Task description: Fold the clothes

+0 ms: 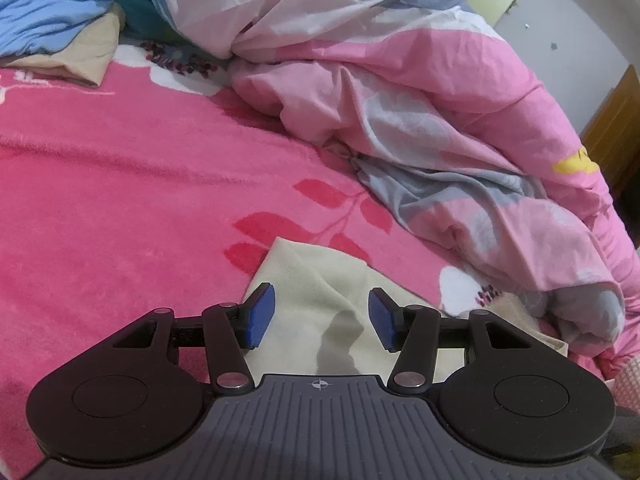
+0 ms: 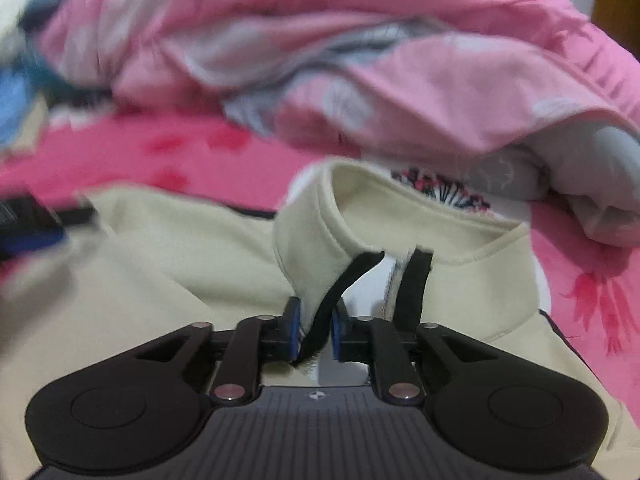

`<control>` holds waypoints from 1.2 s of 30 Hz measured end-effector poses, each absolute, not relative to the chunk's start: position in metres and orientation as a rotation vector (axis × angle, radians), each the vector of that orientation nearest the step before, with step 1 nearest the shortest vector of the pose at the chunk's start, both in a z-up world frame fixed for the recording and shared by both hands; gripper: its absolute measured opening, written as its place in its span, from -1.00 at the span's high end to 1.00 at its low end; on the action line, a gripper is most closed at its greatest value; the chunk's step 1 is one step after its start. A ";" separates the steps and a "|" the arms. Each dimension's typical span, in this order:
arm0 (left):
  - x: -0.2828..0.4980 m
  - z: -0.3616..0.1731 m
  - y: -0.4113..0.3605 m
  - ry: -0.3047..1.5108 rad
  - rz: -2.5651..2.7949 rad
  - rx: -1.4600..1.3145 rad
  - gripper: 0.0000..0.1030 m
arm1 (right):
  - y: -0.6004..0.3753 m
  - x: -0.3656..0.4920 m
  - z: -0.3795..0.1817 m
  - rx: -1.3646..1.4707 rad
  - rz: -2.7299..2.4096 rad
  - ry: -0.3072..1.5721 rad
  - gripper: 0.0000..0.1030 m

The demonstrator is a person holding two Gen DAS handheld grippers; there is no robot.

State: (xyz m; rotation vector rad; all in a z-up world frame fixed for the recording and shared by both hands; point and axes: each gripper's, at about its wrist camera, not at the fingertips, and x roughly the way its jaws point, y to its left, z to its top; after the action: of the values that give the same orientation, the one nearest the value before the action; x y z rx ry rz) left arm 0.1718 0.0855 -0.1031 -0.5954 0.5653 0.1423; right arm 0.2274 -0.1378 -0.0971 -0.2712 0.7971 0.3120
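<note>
- Cream garment [image 2: 192,264] lies spread on the pink blanket [image 1: 120,184], filling the lower half of the right wrist view; its collar [image 2: 400,216] stands up in a loop toward 12 o'clock from the right gripper [image 2: 316,336].
- Right gripper jaws stand narrow, blue pads [image 2: 295,334] close together; cream cloth and a black trim strip [image 2: 340,292] of the garment's front opening run down between them. The pads appear to pinch this edge, though blur keeps the contact from being certain.
- A second black trim strip [image 2: 416,284] runs beside the first at 1 o'clock from those jaws, outside them.
- Left gripper [image 1: 322,318] hangs about half open over a corner of the same cream garment [image 1: 316,280]; its blue pads [image 1: 262,316] stand apart and nothing is clamped, the cloth lying flat beneath the gap.
- Rumpled pink-and-grey duvet [image 1: 420,92] is heaped from 12 to 3 o'clock in the left wrist view, and across the top of the right wrist view [image 2: 320,60].
- Blue cloth [image 1: 48,4] and a beige piece [image 1: 80,56] beneath it lie bunched at 10 o'clock in the left wrist view, well apart from the garment.
- At 9 o'clock in the right wrist view a dark, blurred shape with a blue patch [image 2: 32,232] shows over the garment; I cannot tell what it is.
</note>
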 end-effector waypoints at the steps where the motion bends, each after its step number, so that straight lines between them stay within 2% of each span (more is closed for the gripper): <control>1: 0.172 -0.103 0.085 0.565 0.143 -0.590 -0.02 | -0.137 0.228 -0.099 -0.288 0.305 0.790 0.56; 3: 0.172 -0.103 0.084 0.565 0.143 -0.580 -0.02 | -0.137 0.224 -0.094 -0.311 0.276 0.777 0.38; 4: 0.172 -0.103 0.084 0.566 0.144 -0.576 -0.02 | -0.137 0.222 -0.091 -0.324 0.259 0.770 0.23; 16: 0.172 -0.103 0.077 0.559 0.160 -0.534 -0.02 | -0.146 0.183 -0.031 -0.266 0.321 0.586 0.28; 21: 0.172 -0.103 0.077 0.556 0.165 -0.525 -0.03 | -0.137 0.218 -0.069 -0.223 0.352 0.685 0.32; 23: 0.172 -0.103 0.077 0.556 0.164 -0.524 -0.03 | -0.144 0.239 -0.092 -0.173 0.324 0.767 0.46; 25: 0.172 -0.102 0.077 0.554 0.165 -0.524 -0.03 | -0.155 0.245 -0.094 -0.079 0.331 0.776 0.47; 36: 0.157 -0.084 0.071 0.453 0.146 -0.485 -0.08 | -0.224 0.186 -0.026 0.132 0.335 0.599 0.46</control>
State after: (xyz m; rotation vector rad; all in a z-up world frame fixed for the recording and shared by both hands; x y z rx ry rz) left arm 0.1566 0.0705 -0.0840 -0.4850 0.4526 0.1460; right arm 0.1857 -0.2241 -0.0257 0.1319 0.5991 0.3346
